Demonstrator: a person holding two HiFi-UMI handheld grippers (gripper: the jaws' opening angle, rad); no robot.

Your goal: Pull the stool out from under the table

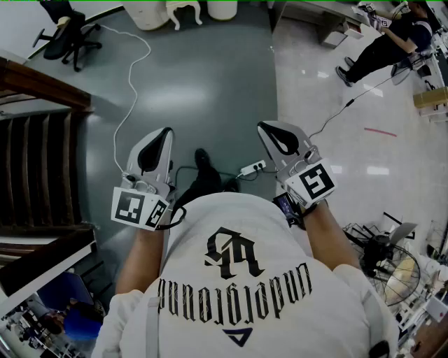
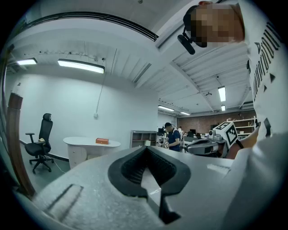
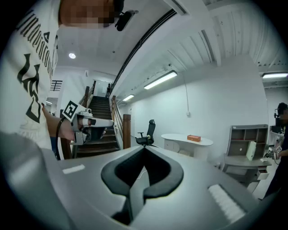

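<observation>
Head view, room: the left gripper (image 1: 165, 133) and the right gripper (image 1: 263, 128) are held side by side over a glossy grey-green floor (image 1: 210, 84), which lies bare ahead of both tips as far as the furniture at the top edge.
Head view, edges: a dark wooden staircase (image 1: 35, 161) runs close along the outer side of the left jaws. A thin white cable (image 1: 133, 84) loops across the floor ahead of them. A white power strip (image 1: 253, 168) lies on the floor between the two grippers.
Head view, stool: what looks to be the white stool with curved legs (image 1: 185, 10) stands well ahead of both jaw pairs, just beside a white desk base (image 1: 148, 14). Only its lower part shows.
Left gripper view, jaws: the left gripper (image 2: 146, 149) is closed, its ribbed black pads meeting at the tip with nothing between them.
Left gripper view, ahead: a white desk with rounded top (image 2: 90, 143) carries a small orange box (image 2: 102, 141), well apart from the tip. The stool cannot be made out here.
Right gripper view, jaws: the right gripper (image 3: 144, 150) is closed and empty, with smooth grey shells round black padding.
Right gripper view, ahead: a black office chair (image 3: 147, 133) stands left of the desk, beyond the tip.
</observation>
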